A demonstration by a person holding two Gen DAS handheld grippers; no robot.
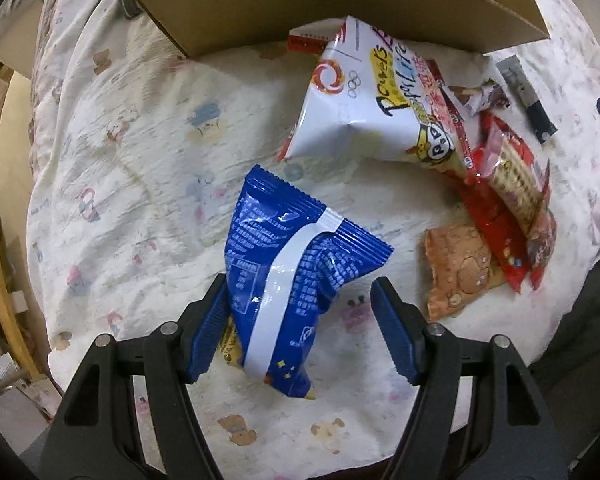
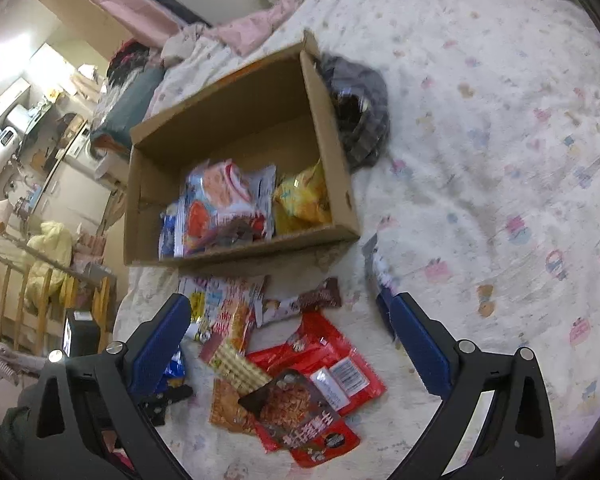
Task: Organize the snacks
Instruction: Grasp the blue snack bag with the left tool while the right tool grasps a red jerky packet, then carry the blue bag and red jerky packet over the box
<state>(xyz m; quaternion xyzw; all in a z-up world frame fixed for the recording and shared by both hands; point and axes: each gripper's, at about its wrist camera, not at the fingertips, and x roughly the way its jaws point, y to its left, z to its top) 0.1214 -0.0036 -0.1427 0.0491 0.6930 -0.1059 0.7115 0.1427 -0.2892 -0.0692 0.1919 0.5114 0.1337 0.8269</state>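
While its jaws stand apart, the left gripper (image 1: 296, 322) straddles a blue snack bag (image 1: 288, 276), left pad touching, right pad clear; the right gripper (image 2: 284, 344) gapes empty over red packets (image 2: 324, 364); farther off sits the cardboard box (image 2: 236, 252) on the bedspread (image 2: 480, 160).

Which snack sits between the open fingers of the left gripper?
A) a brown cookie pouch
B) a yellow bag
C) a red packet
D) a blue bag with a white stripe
D: in the left wrist view the blue bag with a white stripe lies between the left gripper fingers.
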